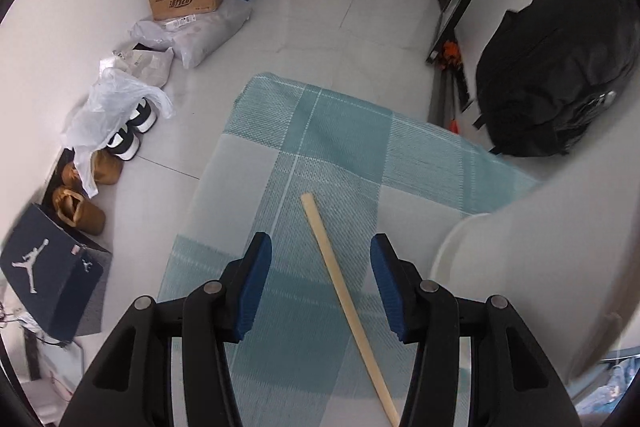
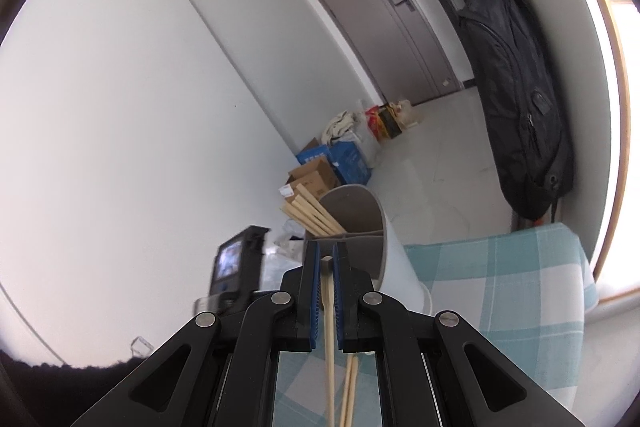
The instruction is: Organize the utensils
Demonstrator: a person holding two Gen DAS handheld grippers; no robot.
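Left wrist view: my left tongs (image 1: 318,259) gape open over a loose chopstick (image 1: 347,303), long axis running ahead-left. Right tongs (image 2: 329,257) pinch another chopstick (image 2: 329,323), white holder (image 2: 372,239) just ahead.

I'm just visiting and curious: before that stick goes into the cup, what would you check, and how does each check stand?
1. Right tool shut on a chopstick: ok.
2. Chopstick aimed at the cup mouth: ok.
3. Room beside the chopsticks already inside: ok.
4. Cup steady on the cloth: cannot tell.
5. Left tool open over the loose chopstick: ok.
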